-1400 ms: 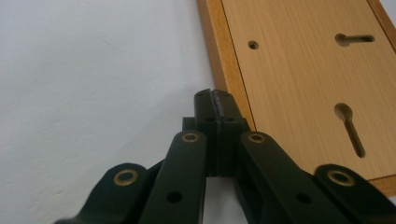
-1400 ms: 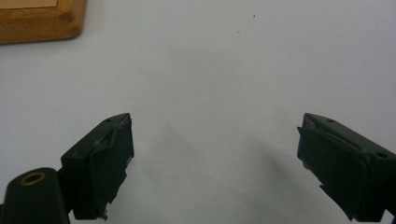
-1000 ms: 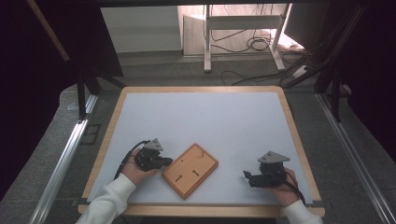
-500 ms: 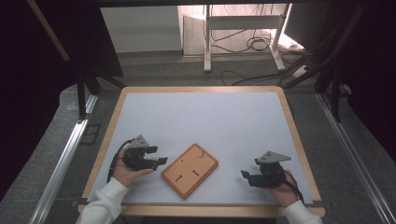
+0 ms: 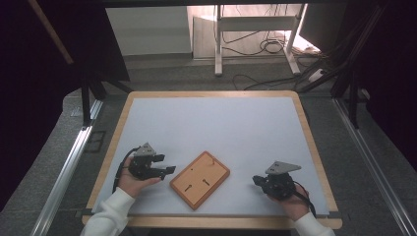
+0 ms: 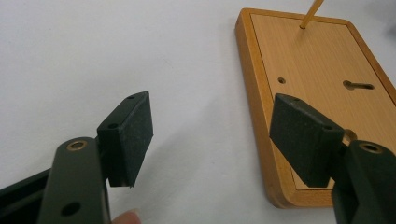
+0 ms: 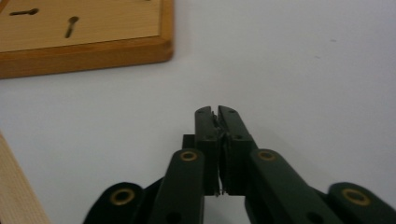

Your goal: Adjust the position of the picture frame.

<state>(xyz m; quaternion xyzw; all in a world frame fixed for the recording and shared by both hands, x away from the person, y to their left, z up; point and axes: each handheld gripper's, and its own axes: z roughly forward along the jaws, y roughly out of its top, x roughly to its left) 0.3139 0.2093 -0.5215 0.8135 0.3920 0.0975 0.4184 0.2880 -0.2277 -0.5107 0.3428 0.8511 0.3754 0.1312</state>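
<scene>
No readable text, no labels, no brand marks, no numbers, nothing written on the wooden board [image 5: 200,179] between the two tongs, plain white counter [image 5: 221,128]

So the bench [image 5: 216,123] has a pale grey-white top with a light wood rim all round it. It sits on a grey carpeted floor [image 5: 196,78]. Aluminium rails [image 5: 64,172] run along both sides, and dark uprights stand at the far corners. Both flanks of the room are really dark, basically black. Behind the bench there's a white wall panel [image 5: 147,29], and next to it a white metal stand [image 5: 255,34] in a warm, bright patch of light, with black cables [image 5: 268,46] looped on the floor under it.
</scene>
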